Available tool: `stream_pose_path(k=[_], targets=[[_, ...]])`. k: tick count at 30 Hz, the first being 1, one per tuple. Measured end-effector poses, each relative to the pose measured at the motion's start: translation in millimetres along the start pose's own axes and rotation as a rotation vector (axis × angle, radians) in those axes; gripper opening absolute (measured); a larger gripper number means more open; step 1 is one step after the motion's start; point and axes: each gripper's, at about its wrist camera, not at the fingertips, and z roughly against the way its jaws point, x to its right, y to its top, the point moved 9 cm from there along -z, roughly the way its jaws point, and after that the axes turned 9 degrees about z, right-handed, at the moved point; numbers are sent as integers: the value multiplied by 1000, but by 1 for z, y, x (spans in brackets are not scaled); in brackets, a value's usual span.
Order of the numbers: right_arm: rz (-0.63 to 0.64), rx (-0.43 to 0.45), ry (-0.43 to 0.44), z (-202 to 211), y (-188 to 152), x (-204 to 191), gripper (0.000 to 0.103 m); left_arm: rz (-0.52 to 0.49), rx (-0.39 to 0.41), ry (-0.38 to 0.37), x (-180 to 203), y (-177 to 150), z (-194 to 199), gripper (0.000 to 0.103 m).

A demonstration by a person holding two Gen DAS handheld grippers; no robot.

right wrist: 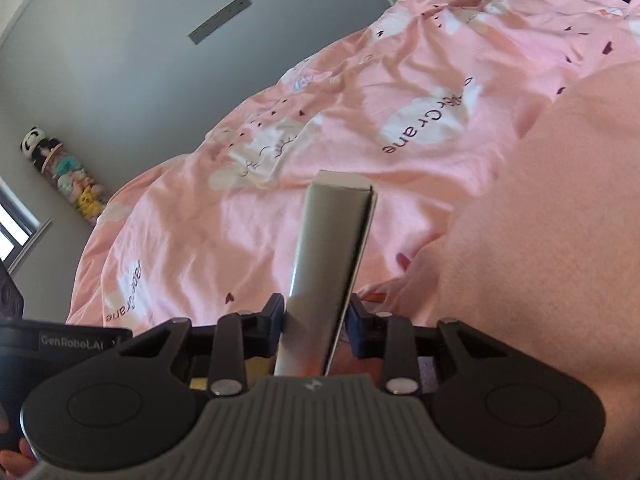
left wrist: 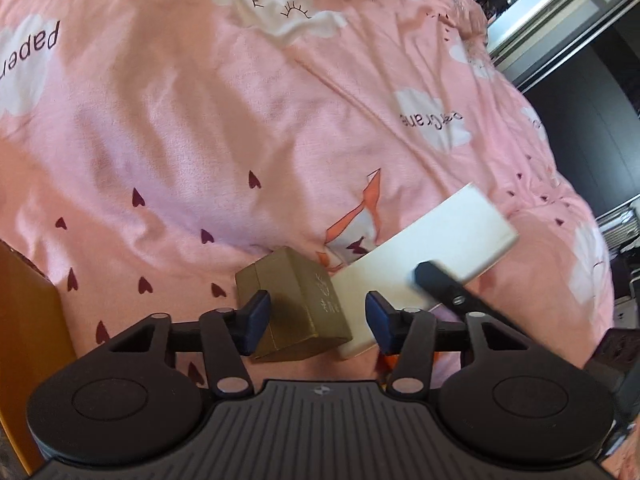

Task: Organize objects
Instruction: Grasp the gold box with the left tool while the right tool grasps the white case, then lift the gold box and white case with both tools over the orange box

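Note:
A small gold-brown box [left wrist: 298, 304] lies on the pink duvet [left wrist: 200, 120], between the fingers of my left gripper [left wrist: 318, 320]. The left jaws are open; the left pad [left wrist: 256, 314] touches the box, the right pad [left wrist: 378, 320] stands apart from it. A long flat white box [left wrist: 432, 256] leans beside the gold box, and my right gripper's finger [left wrist: 444, 282] crosses it. In the right wrist view my right gripper [right wrist: 316, 320] is shut on this white box [right wrist: 332, 264], which points forward over the duvet [right wrist: 280, 220].
An orange-brown box edge [left wrist: 28, 340] stands at the left. The duvet bulges high at the right [right wrist: 560, 240]. A grey wall [right wrist: 140, 60] and a tube of plush toys [right wrist: 64, 172] stand beyond the bed. Dark furniture [left wrist: 592, 100] is at the far right.

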Motion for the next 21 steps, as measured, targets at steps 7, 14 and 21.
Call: stream_pose_path(k=[7,14,21], targets=[[-11,-16,-19,-8,-5,7,35,83,15,104,-20,-3,-17,47],[-54,-20,-41,-8,-5,15,35,-36,101,100,4,-10,-4,35],[-68,-26,-69,-8,-8,19,36,69,77,110,-14,-9,-14,41]])
